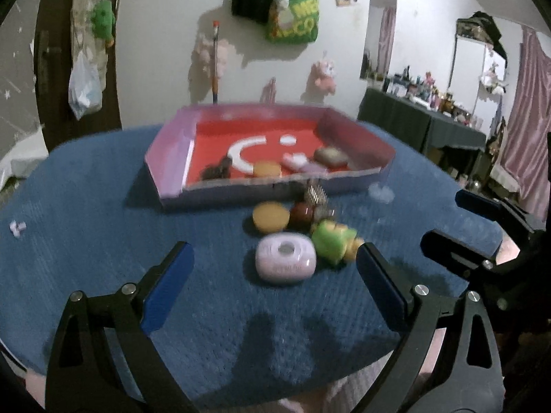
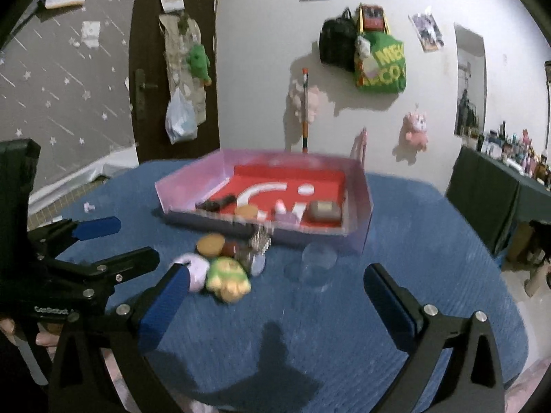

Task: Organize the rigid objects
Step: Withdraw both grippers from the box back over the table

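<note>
On the blue-covered desk (image 1: 103,275) a shallow pink box (image 1: 168,165) with a red floor already held several small things. My left jaws (image 1: 275,285) and right jaws (image 2: 275,296) both stood wide, released, gripping nothing. Before the box lay a loose cluster: a pink oval case (image 1: 286,258), a green toy (image 1: 332,241) touching it, and an orange disc (image 1: 270,217) behind.

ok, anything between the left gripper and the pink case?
Nothing visible. The left gripper is open, and the pink case lies on the blue cloth straight ahead between its fingers. The green toy sits right beside the case on its right, close to the right finger, so it could get bumped.
</note>
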Action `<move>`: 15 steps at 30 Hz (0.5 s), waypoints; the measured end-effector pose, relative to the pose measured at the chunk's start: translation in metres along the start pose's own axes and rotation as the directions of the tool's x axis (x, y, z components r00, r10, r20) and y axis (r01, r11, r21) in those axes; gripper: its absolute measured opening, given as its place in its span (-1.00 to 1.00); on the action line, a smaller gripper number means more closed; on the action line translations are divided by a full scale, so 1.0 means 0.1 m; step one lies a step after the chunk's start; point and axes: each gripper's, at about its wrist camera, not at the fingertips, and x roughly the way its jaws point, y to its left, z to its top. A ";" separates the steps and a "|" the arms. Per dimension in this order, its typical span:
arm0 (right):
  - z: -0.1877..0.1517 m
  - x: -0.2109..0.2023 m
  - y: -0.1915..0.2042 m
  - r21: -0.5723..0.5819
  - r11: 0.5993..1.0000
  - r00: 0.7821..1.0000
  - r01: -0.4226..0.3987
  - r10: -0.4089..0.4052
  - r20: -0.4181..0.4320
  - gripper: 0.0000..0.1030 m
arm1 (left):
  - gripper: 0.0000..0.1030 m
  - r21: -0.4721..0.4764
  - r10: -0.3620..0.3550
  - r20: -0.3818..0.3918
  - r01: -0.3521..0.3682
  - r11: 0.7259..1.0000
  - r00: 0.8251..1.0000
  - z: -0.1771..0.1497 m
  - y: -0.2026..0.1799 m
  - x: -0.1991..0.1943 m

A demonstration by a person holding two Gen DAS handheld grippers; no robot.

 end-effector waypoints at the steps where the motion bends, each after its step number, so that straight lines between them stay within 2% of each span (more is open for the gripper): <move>1: -0.04 0.03 0.00 0.006 1.000 1.000 -0.004 0.004 -0.012 1.00 | 0.87 -0.004 0.001 -0.015 -0.001 1.000 1.000 -0.03 0.01 0.04; 6: -0.22 0.24 -0.05 0.049 0.999 0.997 -0.021 0.025 -0.077 1.00 | 0.87 -0.021 0.005 -0.068 -0.007 1.000 0.998 -0.11 0.05 0.19; 15: -0.33 0.40 -0.12 0.088 0.996 0.993 -0.019 0.029 -0.117 1.00 | 0.87 -0.033 -0.007 -0.126 0.003 0.999 0.992 -0.13 0.05 0.34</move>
